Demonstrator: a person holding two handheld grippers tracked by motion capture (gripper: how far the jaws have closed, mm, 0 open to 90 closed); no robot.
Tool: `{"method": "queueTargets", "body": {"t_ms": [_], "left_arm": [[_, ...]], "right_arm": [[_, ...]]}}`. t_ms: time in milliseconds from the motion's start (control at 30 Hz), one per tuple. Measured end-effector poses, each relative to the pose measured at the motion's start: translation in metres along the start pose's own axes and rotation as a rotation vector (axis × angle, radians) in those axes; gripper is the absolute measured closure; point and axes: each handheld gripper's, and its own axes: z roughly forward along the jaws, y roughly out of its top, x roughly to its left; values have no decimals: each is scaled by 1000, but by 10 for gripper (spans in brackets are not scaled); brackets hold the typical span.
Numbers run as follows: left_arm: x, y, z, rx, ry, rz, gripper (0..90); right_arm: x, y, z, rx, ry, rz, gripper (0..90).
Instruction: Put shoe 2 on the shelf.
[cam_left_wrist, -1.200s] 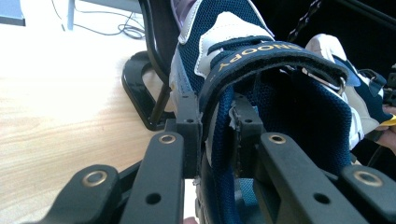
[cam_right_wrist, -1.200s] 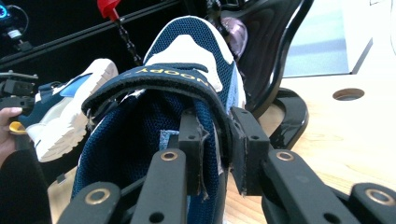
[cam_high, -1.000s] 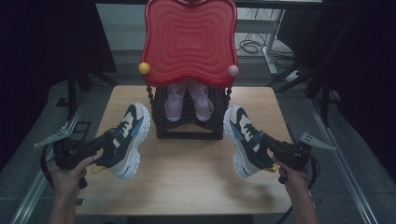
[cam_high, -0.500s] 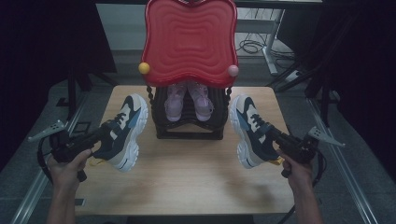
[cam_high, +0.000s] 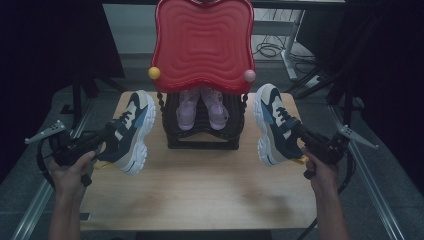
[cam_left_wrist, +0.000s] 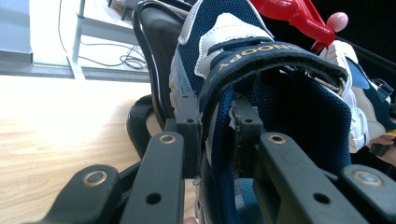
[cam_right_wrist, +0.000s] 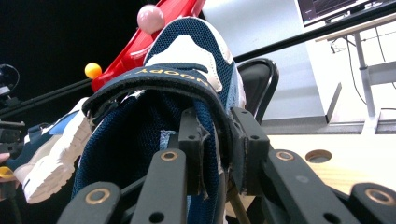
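Two navy, white and cream sneakers hang above a wooden table (cam_high: 200, 195). My left gripper (cam_high: 107, 138) is shut on the heel collar of the left sneaker (cam_high: 131, 131), whose toe points away from me. The left gripper view has its jaws pinching the navy collar of that sneaker (cam_left_wrist: 261, 70) under a strap. My right gripper (cam_high: 300, 134) is shut on the collar of the right sneaker (cam_high: 270, 122); the right gripper view looks into that sneaker (cam_right_wrist: 154, 107). The two shoes flank a black shoe rack (cam_high: 200, 145).
The rack has a wavy red top (cam_high: 202, 45) with a yellow ball (cam_high: 154, 73) and a pink ball (cam_high: 249, 76) at its corners. A pink pair of shoes (cam_high: 200, 105) sits inside. Cables and metal legs lie behind the table.
Both grippers have carried their sneakers away from me and higher. Each shoe now sits beside the rack instead of in front of it.
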Motion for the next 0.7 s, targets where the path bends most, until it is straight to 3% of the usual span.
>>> {"method": "queueTargets", "body": {"t_ms": [267, 700], "left_arm": [[4, 9, 1, -19, 6, -6, 770], [6, 39, 4, -71, -29, -19, 770]], "right_arm": [[-1, 17, 6, -33, -13, 6, 756], [2, 46, 19, -71, 0, 9, 755]]}}
